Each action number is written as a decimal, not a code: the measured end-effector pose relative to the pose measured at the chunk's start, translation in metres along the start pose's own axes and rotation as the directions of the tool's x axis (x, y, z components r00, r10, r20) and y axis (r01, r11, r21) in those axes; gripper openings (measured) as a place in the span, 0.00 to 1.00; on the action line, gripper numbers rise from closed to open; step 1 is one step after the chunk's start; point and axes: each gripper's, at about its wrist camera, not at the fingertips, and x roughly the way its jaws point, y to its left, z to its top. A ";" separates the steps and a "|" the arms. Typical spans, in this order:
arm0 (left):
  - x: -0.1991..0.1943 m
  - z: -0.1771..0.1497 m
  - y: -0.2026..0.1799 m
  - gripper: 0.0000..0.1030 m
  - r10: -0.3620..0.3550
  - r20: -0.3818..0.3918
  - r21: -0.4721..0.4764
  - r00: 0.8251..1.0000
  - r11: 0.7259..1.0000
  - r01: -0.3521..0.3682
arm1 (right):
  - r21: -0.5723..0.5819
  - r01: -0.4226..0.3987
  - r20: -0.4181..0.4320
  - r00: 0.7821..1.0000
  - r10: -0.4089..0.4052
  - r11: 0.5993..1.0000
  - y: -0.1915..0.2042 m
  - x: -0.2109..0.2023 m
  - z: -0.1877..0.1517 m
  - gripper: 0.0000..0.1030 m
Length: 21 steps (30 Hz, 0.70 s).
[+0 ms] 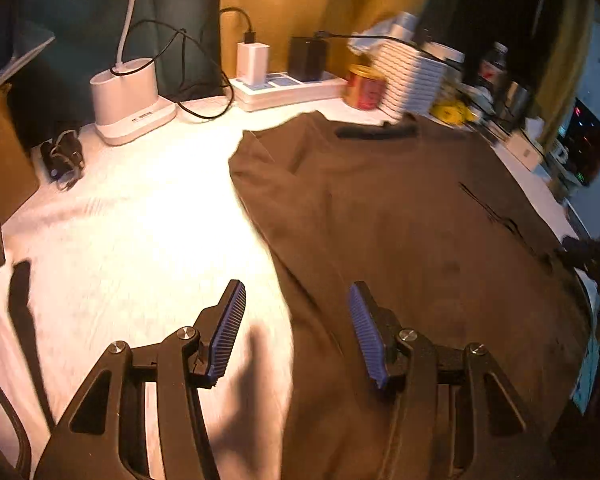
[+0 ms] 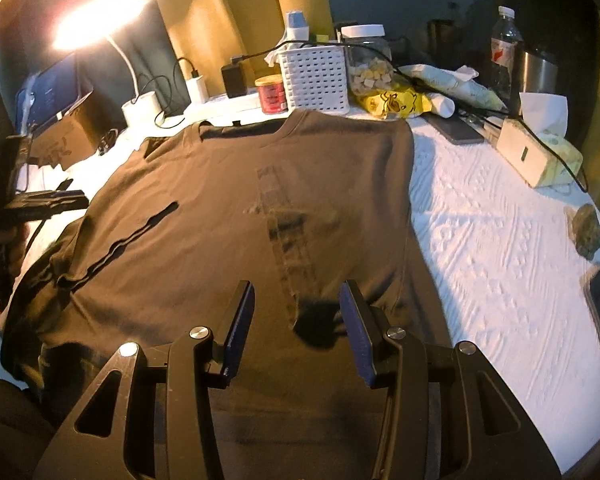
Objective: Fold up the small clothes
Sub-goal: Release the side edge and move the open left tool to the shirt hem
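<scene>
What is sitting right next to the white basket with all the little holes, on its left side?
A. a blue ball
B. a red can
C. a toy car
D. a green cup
B: in the right wrist view a red can stands just left of the white basket, behind the brown shirt.

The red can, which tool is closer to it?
Hard to call; maybe the left. The left tool hovers over the shirt's left edge, the right tool over its lower middle; the red can stands beyond the collar.
</scene>
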 end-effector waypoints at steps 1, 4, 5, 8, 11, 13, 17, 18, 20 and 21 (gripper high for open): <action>0.007 0.007 0.002 0.49 0.000 0.003 -0.003 1.000 1.000 0.000 | 0.001 0.004 -0.001 1.000 -0.004 1.000 -0.001 0.003 0.003 0.46; 0.025 0.018 0.008 0.39 -0.004 -0.012 -0.023 1.000 1.000 0.004 | 0.008 0.017 -0.013 1.000 -0.017 1.000 -0.008 0.012 0.010 0.46; 0.028 0.021 0.009 0.33 -0.010 -0.012 -0.026 1.000 1.000 0.010 | 0.011 0.021 -0.019 1.000 -0.020 1.000 -0.010 0.016 0.012 0.46; 0.035 0.027 0.010 0.05 -0.011 -0.008 -0.012 1.000 1.000 0.011 | 0.016 0.028 -0.034 0.999 -0.027 0.999 -0.014 0.024 0.018 0.46; 0.030 0.029 0.011 0.03 0.070 0.022 0.020 0.997 0.997 -0.070 | 0.021 0.031 -0.051 0.998 -0.030 0.999 -0.017 0.031 0.022 0.46; 0.026 0.028 0.014 0.03 0.156 0.037 0.046 0.987 0.986 -0.158 | 0.020 0.031 -0.061 0.998 -0.030 0.999 -0.018 0.036 0.024 0.46; 0.025 0.022 0.033 0.03 0.217 0.022 0.030 0.976 0.976 -0.218 | 0.023 0.031 -0.075 0.997 -0.029 0.999 -0.018 0.043 0.024 0.46; 0.028 0.020 0.035 0.03 0.205 0.002 0.032 0.979 0.978 -0.205 | 0.022 0.031 -0.077 0.997 -0.029 0.999 -0.018 0.044 0.024 0.46; 0.028 0.018 0.033 0.03 0.220 0.005 0.042 0.976 0.975 -0.220 | 0.020 0.031 -0.076 0.997 -0.030 0.999 -0.017 0.043 0.023 0.46; 0.027 0.018 0.033 0.03 0.225 0.003 0.043 0.974 0.973 -0.225 | 0.019 0.031 -0.074 0.997 -0.029 0.999 -0.016 0.042 0.024 0.46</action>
